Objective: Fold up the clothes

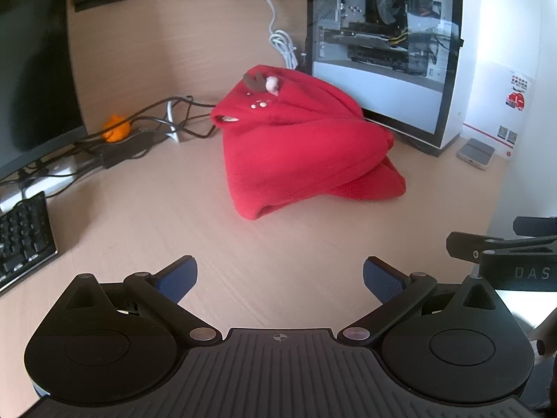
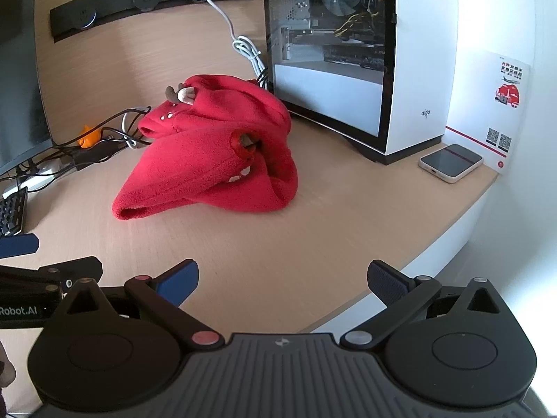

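A red fleece garment (image 1: 303,142) lies crumpled in a heap on the wooden desk (image 1: 243,244), with a small brown and pink toy-like trim on top. It also shows in the right wrist view (image 2: 216,153). My left gripper (image 1: 280,278) is open and empty, well short of the garment, above bare desk. My right gripper (image 2: 282,280) is open and empty too, near the desk's front right edge. The two grippers are side by side; part of each shows in the other's view.
A glass-sided PC case (image 1: 386,45) stands behind the garment at the right. A phone (image 2: 450,162) lies by the desk's right edge. Cables (image 1: 149,122), an orange object (image 1: 116,129), a keyboard (image 1: 24,237) and a monitor are at the left.
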Tool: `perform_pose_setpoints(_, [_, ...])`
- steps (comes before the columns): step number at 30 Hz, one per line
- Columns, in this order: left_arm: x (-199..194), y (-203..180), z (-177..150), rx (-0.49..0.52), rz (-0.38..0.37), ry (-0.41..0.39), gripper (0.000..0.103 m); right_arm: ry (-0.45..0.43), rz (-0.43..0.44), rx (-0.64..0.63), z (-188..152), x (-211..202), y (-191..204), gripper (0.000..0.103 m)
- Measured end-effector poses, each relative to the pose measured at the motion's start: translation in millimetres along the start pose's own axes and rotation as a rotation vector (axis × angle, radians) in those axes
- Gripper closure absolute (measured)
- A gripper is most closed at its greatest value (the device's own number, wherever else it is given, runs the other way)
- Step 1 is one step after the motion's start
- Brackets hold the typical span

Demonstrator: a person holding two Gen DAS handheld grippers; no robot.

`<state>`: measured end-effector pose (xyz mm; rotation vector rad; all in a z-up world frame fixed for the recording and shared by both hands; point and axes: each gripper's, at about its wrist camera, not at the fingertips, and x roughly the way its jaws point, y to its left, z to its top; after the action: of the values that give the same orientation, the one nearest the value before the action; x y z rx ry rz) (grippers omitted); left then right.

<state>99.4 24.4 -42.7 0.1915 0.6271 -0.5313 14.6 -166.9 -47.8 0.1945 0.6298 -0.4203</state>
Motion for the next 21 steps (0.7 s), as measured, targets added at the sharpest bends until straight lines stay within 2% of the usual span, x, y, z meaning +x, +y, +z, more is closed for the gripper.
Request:
perform_pose_setpoints(14, [13,-2,4,0.01,0.002,0.02,0.0,0.036,-0.001,0.004,3,15,-7,0.0])
perform_pose_setpoints(21, [26,1,6,-0.001,-0.004,0.056,0.0,0.084,0.003,-0.005,0,26,-11,0.0])
